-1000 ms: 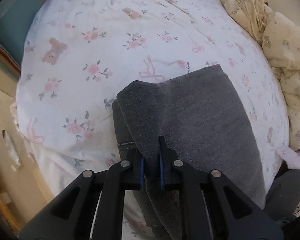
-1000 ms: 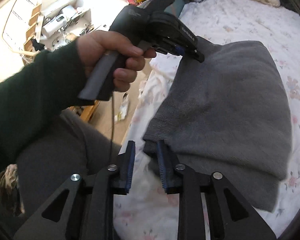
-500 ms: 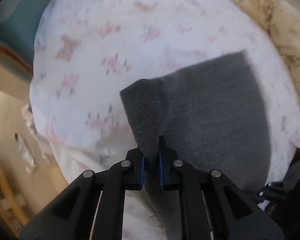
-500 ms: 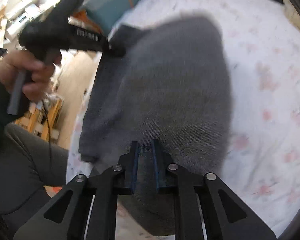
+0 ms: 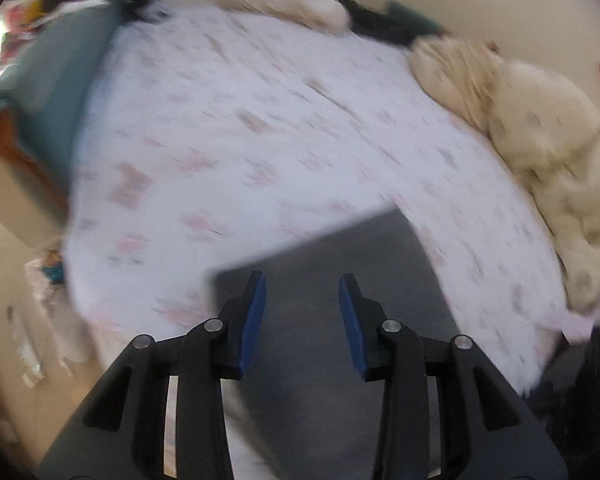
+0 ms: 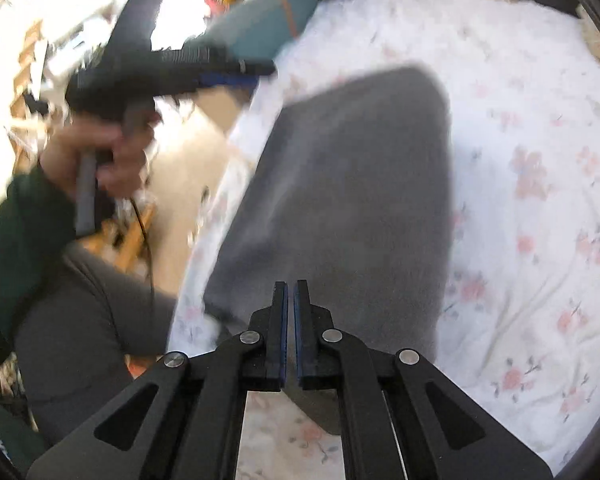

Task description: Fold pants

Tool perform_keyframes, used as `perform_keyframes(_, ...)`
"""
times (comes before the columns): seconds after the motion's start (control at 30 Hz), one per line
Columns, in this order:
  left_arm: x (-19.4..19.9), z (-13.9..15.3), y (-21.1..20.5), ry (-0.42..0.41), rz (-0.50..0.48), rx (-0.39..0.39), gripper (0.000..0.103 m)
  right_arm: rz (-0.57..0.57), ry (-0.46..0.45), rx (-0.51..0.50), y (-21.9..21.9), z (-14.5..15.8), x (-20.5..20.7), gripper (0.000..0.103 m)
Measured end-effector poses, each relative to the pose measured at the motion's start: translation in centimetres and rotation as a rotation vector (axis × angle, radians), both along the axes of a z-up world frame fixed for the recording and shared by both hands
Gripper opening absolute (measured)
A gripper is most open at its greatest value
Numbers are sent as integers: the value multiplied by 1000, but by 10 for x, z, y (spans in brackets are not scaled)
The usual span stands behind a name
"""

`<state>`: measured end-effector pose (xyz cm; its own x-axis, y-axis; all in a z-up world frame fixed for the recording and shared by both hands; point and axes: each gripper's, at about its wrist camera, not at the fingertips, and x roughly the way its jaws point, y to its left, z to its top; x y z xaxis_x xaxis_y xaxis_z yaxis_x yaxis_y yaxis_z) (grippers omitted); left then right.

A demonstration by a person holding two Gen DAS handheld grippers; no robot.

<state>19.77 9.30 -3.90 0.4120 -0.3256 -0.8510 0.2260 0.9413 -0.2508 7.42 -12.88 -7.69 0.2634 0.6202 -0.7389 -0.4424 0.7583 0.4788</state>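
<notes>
Dark green sleeve (image 6: 18, 224), grey trousers (image 6: 84, 320)

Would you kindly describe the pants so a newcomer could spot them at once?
Start with the bed's white sheet printed with pink flowers. Near its edge beside the person lie the pants, folded into a flat rectangle. They are the only plain dark grey thing on the sheet, unlike the cream bedding heaped along the wall.

Bare floral sheet (image 5: 260, 128) lies open beyond the pants (image 6: 340, 184); a cream bundle (image 5: 540, 148), seemingly bedding, crowds the right edge
</notes>
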Motion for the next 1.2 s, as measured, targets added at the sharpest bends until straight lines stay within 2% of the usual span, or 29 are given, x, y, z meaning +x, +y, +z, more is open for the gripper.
perform_keyframes(0.07, 2, -29, -19, 134, -36, 3, 29, -86, -6, -23, -10, -7, 7, 7)
perform_keyframes(0.1, 1, -42, -28, 173, -50, 25, 28, -128, 24, -66, -14, -20, 13, 3)
perform_keyframes(0.13, 1, -58, -40, 204, -84, 82, 28, -160, 64, -105, -16, -37, 16, 0)
perform_keyframes(0.2, -1, -80, -58, 225, -127, 183, 28, -189, 84, -111, -19, -58, 15, 0)
perform_keyframes(0.27, 1, -92, -66, 236, -127, 229, 29, -197, 78, -142, -13, -67, 16, 0)
perform_keyframes(0.37, 6, -95, -70, 266, -102, 226, 28, -201, 91, -185, -7, -74, 21, 0)
perform_keyframes(0.43, 7, -87, -69, 263, -90, 208, 28, -198, 113, -176, -12, -59, 28, 0)
perform_keyframes(0.5, 8, -77, -62, 267, -58, 169, 29, -222, 126, -68, -25, -40, 24, 16)
perform_keyframes(0.53, 7, -74, -57, 268, -46, 157, 30, -237, 132, 0, -37, -32, 16, 50)
perform_keyframes(0.57, 6, -70, -55, 260, -40, 141, 34, -270, 140, 44, -48, -29, 7, 88)
perform_keyframes(0.6, 5, -65, -53, 243, -40, 129, 38, -328, 147, 78, -60, -28, 3, 99)
perform_keyframes(0.63, 3, -59, -49, 215, -43, 125, 44, -399, 156, 113, -73, -31, -4, 102)
perform_keyframes(0.67, 2, -55, -50, 192, -43, 118, 48, -446, 177, 137, -80, -36, -8, 102)
perform_keyframes(0.73, 2, -45, -46, 143, -31, 95, 56, -524, 300, 193, -88, -67, -11, 102)
perform_keyframes(0.77, 1, -41, -43, 124, -16, 88, 59, -541, 371, 242, -88, -84, -13, 102)
perform_keyframes(0.83, 3, -28, -32, 78, 30, 64, 60, -543, 496, 327, -79, -116, -16, 101)
perform_keyframes(0.87, 8, -23, -25, 61, 54, 52, 61, -538, 502, 344, -72, -124, -16, 101)
perform_keyframes(0.9, 9, -20, -18, 47, 78, 38, 63, -530, 470, 333, -66, -123, -15, 100)
perform_keyframes(0.93, 12, -17, -14, 35, 107, 27, 64, -505, 442, 313, -58, -119, -12, 90)
perform_keyframes(0.97, 13, -16, -10, 27, 127, 20, 65, -487, 422, 291, -52, -113, -14, 76)
perform_keyframes(1.0, 14, -16, -6, 23, 143, 18, 65, -474, 391, 254, -46, -107, -13, 73)
perform_keyframes(1.07, 16, -14, 0, 13, 173, 22, 65, -445, 349, 202, -38, -96, -14, 59)
perform_keyframes(1.17, 19, -10, 11, -9, 218, 2, 65, -400, 281, 213, -45, -63, -8, 47)
perform_keyframes(1.2, 20, -8, 15, -20, 238, -13, 65, -386, 260, 213, -51, -52, -2, 46)
